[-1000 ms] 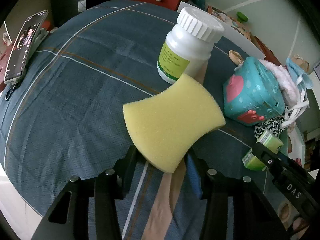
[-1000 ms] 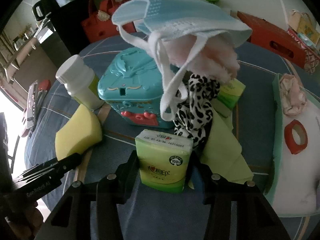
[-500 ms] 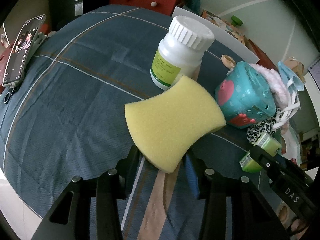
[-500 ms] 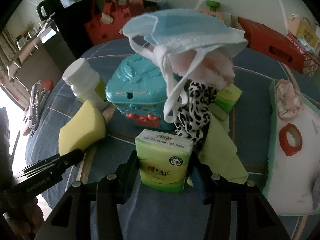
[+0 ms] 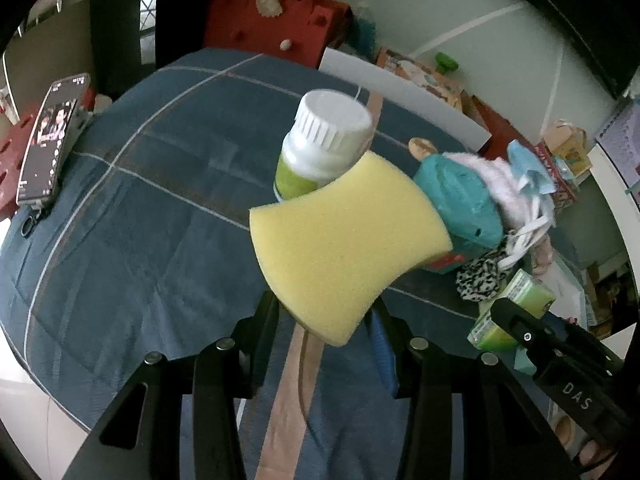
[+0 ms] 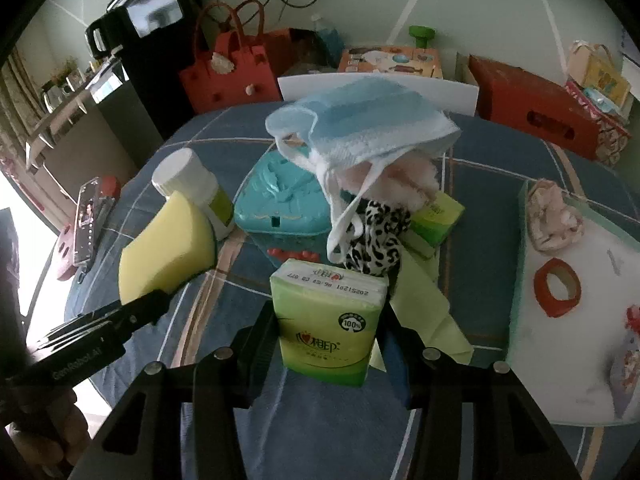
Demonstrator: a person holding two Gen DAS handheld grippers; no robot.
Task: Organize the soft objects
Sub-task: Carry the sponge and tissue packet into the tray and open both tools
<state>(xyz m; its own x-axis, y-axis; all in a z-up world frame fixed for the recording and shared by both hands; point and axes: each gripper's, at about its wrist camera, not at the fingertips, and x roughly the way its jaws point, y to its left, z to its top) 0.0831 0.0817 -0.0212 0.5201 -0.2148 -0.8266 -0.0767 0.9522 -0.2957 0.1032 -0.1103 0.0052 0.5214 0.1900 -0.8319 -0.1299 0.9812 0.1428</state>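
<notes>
Dim daylight, motion blur, fisheye-warped edges

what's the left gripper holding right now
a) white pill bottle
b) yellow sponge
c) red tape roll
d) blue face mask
b: the yellow sponge sits clamped between the left gripper's jaws, with the white bottle standing behind it on the blue cloth.

Porous matt foam sponge (image 5: 344, 248) (glossy plastic-wrapped tissue pack (image 6: 330, 316)).
</notes>
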